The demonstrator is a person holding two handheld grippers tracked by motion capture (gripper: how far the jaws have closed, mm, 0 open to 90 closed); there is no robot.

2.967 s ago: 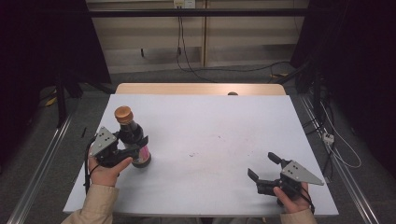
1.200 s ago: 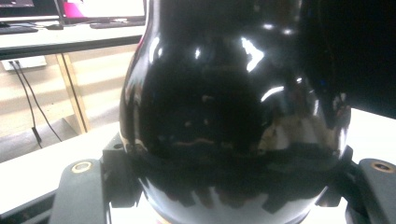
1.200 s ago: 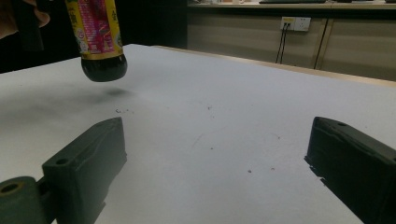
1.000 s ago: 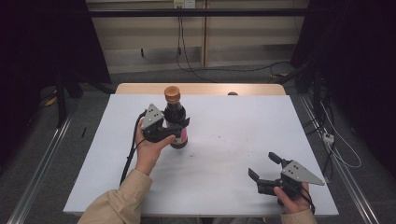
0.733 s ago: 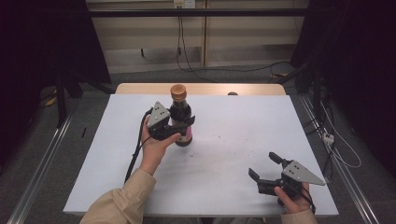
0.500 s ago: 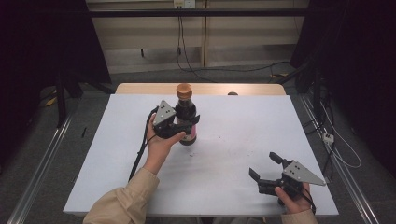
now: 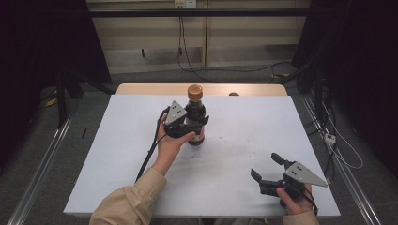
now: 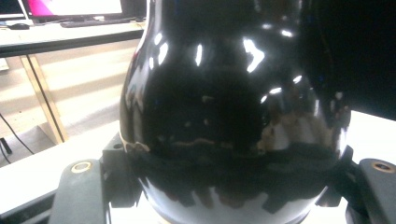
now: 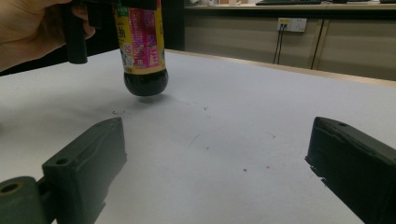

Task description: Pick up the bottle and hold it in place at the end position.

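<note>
The bottle is judged to be fairly heavy for its size, since it is seen full of dark liquid, and its glossy body is likely to be slippery and stiff, perhaps breakable if dropped. A hold on the rounded shoulder, just under the narrow neck, is judged best, as the widening body below the neck keeps it from sliding down through the jaws.

It is a dark, shiny bottle with an orange-brown cap and a pink and yellow label around its lower part. In the right gripper view its rounded base is seen hanging just clear of the white table, with a shadow under it. The bottle is held upright over the middle of the table's far half.

The left gripper is clenched on the bottle at the shoulder; in the left gripper view both black jaws are pressed against the glossy body.

The right gripper is seen well apart from the bottle, toward the near right corner of the table, its jaws spread wide with nothing between them.
</note>
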